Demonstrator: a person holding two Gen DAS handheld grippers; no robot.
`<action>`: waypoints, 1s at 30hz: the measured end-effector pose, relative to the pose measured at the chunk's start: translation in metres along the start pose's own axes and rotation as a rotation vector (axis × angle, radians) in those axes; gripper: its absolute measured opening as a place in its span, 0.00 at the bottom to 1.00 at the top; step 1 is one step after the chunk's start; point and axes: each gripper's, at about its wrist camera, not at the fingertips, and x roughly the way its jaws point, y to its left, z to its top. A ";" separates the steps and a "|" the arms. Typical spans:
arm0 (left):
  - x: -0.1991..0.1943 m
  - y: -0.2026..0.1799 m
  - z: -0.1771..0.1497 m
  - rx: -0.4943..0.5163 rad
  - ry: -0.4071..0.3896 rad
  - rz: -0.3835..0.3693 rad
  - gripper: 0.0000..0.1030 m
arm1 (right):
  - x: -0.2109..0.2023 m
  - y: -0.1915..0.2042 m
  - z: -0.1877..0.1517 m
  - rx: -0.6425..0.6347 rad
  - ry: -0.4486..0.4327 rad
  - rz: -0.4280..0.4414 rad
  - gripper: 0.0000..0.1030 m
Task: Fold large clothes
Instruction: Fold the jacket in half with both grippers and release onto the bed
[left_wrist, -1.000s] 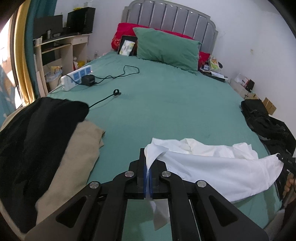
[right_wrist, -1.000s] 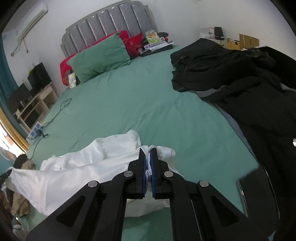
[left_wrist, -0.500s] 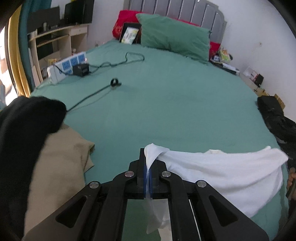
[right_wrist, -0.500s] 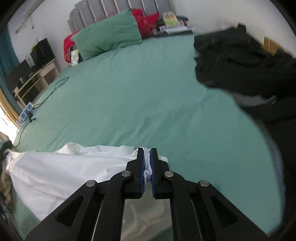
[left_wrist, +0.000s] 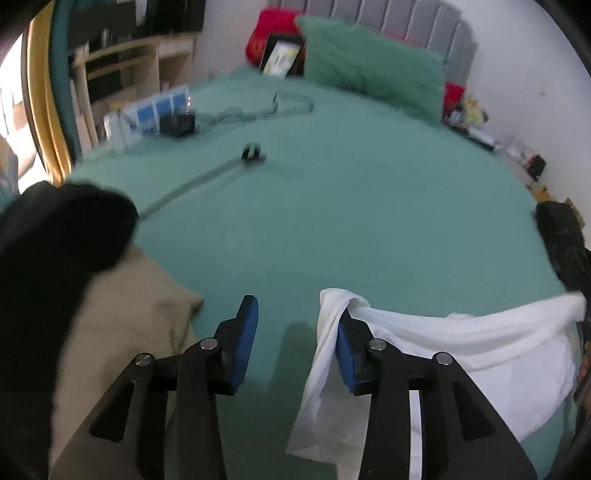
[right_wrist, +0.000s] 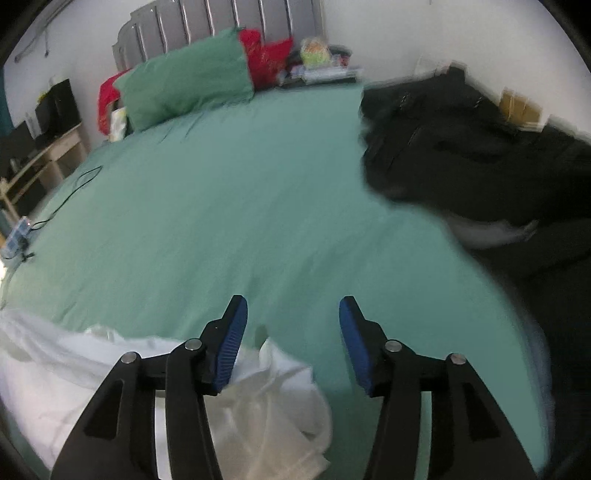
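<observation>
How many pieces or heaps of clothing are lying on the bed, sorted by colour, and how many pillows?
White garment: 1
Black clothing heaps: 2, one at the left edge and one at the right side
Tan garment: 1
Green pillow: 1
Red pillow: 1
Total: 6

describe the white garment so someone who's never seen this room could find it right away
Start at the big bed with the green sheet and come to its near edge, away from the headboard. The white garment lies spread there, between a tan cloth under a black one on one side and a black clothes pile on the other. It is the only white fabric there.
</observation>
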 end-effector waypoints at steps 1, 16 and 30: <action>-0.007 -0.005 0.000 0.017 -0.013 -0.004 0.41 | -0.012 0.007 0.003 -0.042 -0.038 -0.033 0.55; 0.001 -0.099 -0.023 0.244 0.112 -0.153 0.41 | -0.042 0.118 -0.035 -0.406 0.009 0.266 0.71; 0.059 -0.039 -0.014 0.047 0.141 -0.060 0.41 | 0.002 0.088 -0.037 -0.342 0.064 0.028 0.71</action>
